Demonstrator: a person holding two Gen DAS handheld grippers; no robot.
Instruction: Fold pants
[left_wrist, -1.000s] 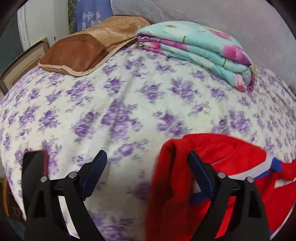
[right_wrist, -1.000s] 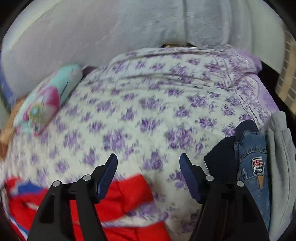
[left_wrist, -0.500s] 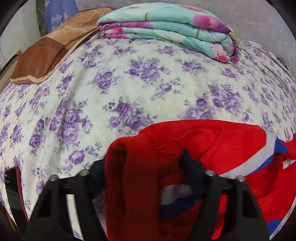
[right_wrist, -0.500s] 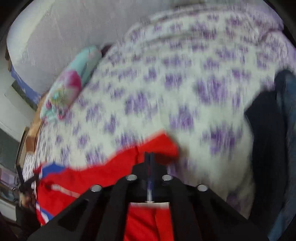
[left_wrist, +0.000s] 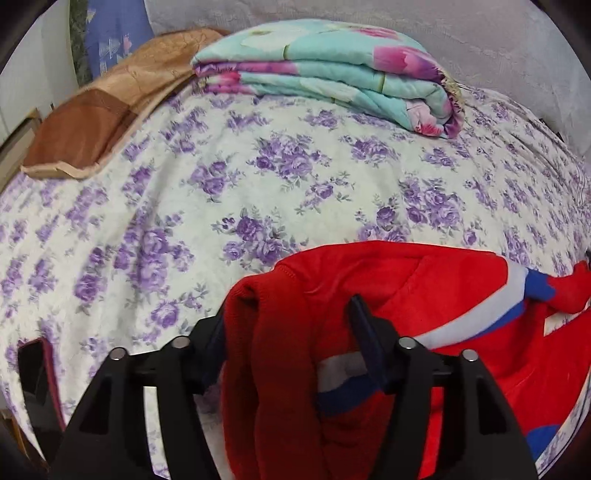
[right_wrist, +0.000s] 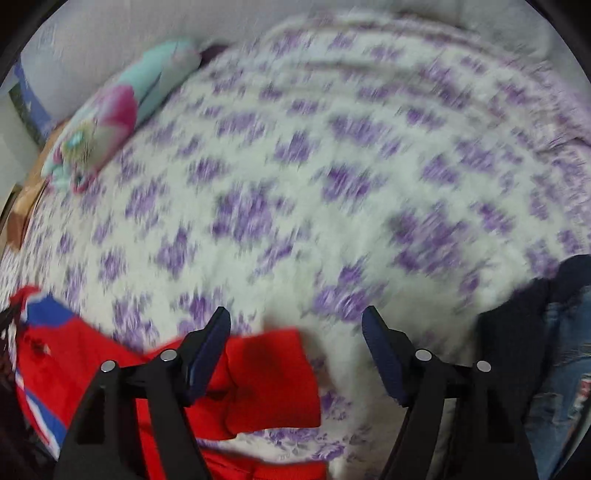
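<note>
Left gripper (left_wrist: 288, 332) clamped on bunched edge of red pants (left_wrist: 424, 295); rest of garment trails off to its right along floral bedsheet (left_wrist: 258, 177). Right gripper (right_wrist: 295, 350) jaws apart, empty, blurred; red fabric under its left jaw, pants' long axis running leftward. Left hand nearer.
</note>
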